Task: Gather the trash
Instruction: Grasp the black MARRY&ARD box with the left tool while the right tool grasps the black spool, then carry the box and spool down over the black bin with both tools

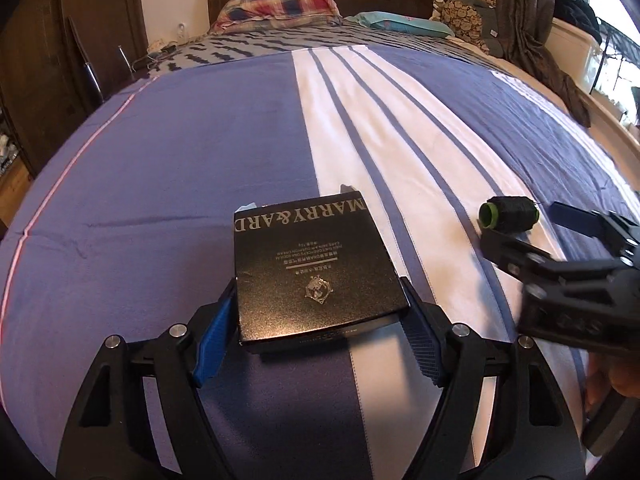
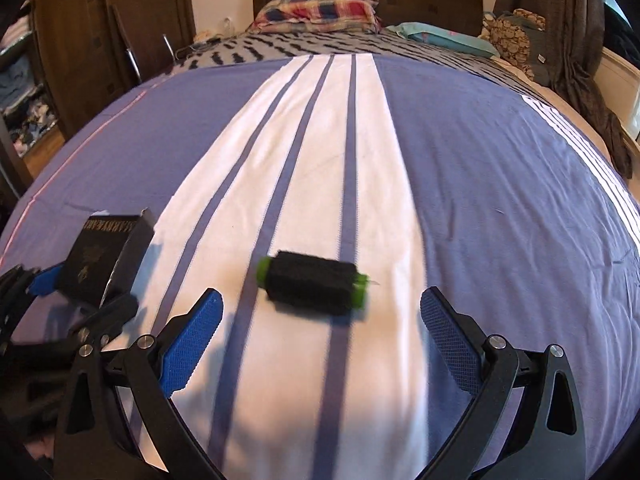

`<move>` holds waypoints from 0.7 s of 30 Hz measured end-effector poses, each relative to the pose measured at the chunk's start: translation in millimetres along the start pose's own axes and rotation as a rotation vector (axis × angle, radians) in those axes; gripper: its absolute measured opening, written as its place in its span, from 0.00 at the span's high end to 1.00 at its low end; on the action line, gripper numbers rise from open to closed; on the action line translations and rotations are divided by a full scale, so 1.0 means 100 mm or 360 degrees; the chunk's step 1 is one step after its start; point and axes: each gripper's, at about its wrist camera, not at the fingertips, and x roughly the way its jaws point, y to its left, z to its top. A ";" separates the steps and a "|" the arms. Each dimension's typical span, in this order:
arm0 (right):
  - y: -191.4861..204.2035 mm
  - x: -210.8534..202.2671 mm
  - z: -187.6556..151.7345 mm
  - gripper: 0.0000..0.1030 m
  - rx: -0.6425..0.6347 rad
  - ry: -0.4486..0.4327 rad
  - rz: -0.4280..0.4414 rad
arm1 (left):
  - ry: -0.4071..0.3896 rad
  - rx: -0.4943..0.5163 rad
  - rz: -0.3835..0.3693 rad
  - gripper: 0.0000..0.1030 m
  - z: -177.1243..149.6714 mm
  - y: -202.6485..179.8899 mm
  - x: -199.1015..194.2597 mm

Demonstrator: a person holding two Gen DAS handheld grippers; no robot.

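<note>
- The left gripper (image 1: 320,322) has its blue fingers (image 1: 214,340) pressed on both sides of a black box (image 1: 316,268), gripping its near end; the box is just above the bed (image 1: 160,152).
- The right gripper (image 2: 320,340) has its fingers (image 2: 192,344) spread wide with nothing between them.
- A black thread spool (image 2: 312,286) with green ends lies on the bed's white stripe, just ahead of the right fingers at 12 o'clock, not touched.
- From the left wrist, the spool is at 2 o'clock of the box.
- Pillows (image 1: 276,8) lie far off at 12 o'clock.
</note>
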 end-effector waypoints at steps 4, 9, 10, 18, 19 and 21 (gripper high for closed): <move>0.08 0.12 0.04 0.30 -0.0005 0.0049 -0.0009 | -0.0005 0.0004 -0.0012 0.30 -0.01 0.04 -0.01; 0.07 0.09 0.05 0.45 0.0001 0.0033 -0.0001 | -0.0019 0.0018 -0.0010 0.30 -0.05 0.02 -0.11; 0.08 0.08 0.05 0.45 -0.0010 0.0033 0.0006 | -0.0022 0.0020 -0.0014 0.30 -0.06 0.02 -0.14; 0.03 -0.58 -0.14 0.45 -0.0071 -0.0104 0.0021 | -0.0101 0.0061 -0.0017 0.30 -0.26 -0.15 -0.67; 0.01 -0.70 -0.18 0.45 -0.0075 -0.0125 0.0018 | -0.0114 0.0065 -0.0025 0.30 -0.30 -0.19 -0.76; -0.03 -0.96 -0.29 0.45 -0.0095 -0.0172 0.0004 | -0.0141 0.0080 -0.0037 0.30 -0.38 -0.26 -0.94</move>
